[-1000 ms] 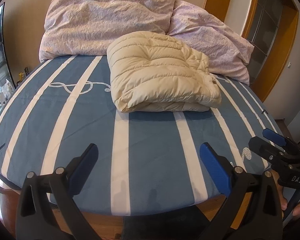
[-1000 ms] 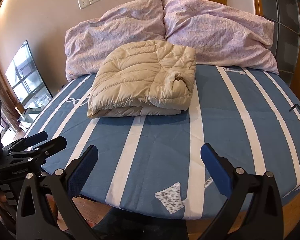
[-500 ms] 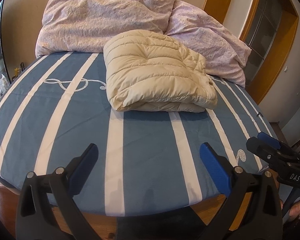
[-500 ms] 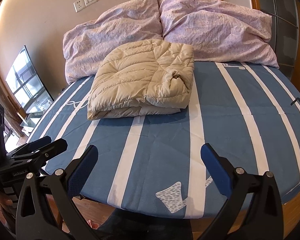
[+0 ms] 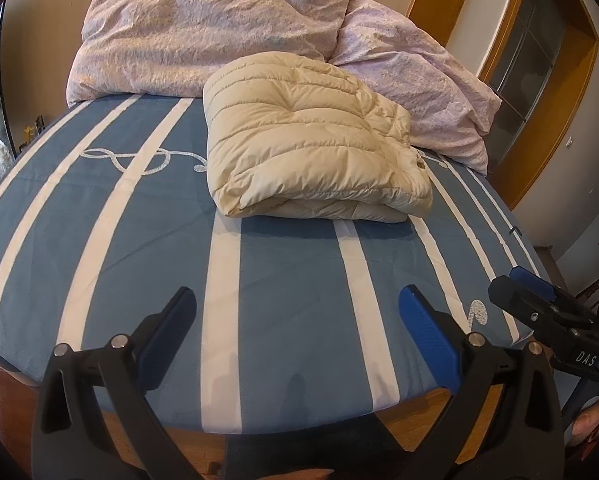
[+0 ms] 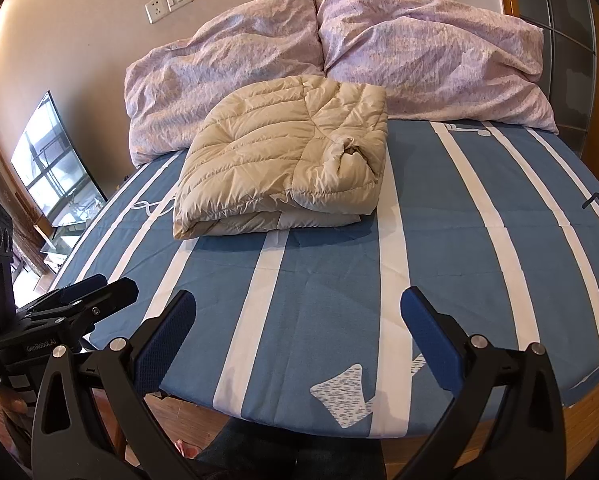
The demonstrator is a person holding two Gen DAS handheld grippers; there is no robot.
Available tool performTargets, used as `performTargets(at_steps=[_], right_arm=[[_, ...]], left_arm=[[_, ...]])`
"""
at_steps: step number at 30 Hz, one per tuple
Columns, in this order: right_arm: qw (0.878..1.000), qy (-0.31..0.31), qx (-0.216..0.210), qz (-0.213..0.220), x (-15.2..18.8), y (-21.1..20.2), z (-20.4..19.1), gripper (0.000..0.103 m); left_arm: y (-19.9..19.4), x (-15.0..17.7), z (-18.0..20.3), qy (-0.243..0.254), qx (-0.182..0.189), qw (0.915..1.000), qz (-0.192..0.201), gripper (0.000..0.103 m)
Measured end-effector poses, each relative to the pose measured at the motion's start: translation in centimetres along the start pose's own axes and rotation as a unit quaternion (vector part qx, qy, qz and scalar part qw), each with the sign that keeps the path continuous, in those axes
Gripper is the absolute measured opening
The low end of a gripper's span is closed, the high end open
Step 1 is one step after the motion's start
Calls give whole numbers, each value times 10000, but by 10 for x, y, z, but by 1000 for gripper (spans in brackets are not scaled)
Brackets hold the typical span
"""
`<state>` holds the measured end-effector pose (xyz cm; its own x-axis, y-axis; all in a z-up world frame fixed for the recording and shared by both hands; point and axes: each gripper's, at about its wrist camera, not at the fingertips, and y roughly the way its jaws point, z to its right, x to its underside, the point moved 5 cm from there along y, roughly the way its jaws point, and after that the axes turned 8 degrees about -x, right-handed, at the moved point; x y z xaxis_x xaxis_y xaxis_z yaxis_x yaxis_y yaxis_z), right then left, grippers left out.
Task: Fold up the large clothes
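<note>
Nearest the cameras, the left gripper (image 5: 297,334) hangs over the foot edge of the bed with its blue-padded fingers (image 5: 427,334) spread wide and nothing between them. The right gripper (image 6: 298,336) hangs over the same foot edge, its jaws equally wide apart and empty. Each appears at the side of the other's view, held off the bed's foot corners.

Under them lies the blue bedsheet with white lengthwise stripes (image 5: 291,288), flat and bare across the near half, with a pale arrow-like print (image 6: 341,394) at the foot edge.

Farther up, toward the head of the bed and about midway across, rests the cream quilted puffer jacket (image 5: 307,140), well apart from both grippers. It is folded into a thick, roughly square bundle of stacked layers; the rounded fold faces the foot edge, the horizontal quilting lines run across the top, and a puckered cuff or collar opening (image 6: 349,156) shows on its right side.

Behind it, at the head edge, two wrinkled lilac pillows (image 6: 235,76) lean against the beige wall, the jacket's far edge just beside them.

Compared with a second earlier, the jacket has kept the same fold and place on the sheet, and both grippers have stayed open; the left wrist view has swung slightly, so the bundle sits a little more centred.
</note>
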<state>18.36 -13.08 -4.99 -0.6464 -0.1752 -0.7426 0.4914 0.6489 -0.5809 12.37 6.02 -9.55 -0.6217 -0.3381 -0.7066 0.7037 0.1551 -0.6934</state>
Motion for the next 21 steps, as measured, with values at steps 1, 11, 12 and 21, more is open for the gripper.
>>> performTargets(at_steps=[1,11,12,21], right_arm=[[10000,-1,-4,2,0,0,0,102],[10000,-3,-2,-14,1,2,-1,102],[10000,3,0,-14,0,2,-1,102],[10000,8,-12,-54,1,6,-2,102]], left_arm=[[0,0,0,-1,6,10000,-3,101],[1,0,1,4,11,10000,3,101],[1,0,1,5,14,10000,1,101],[1,0,1,4,16,10000,9,101]])
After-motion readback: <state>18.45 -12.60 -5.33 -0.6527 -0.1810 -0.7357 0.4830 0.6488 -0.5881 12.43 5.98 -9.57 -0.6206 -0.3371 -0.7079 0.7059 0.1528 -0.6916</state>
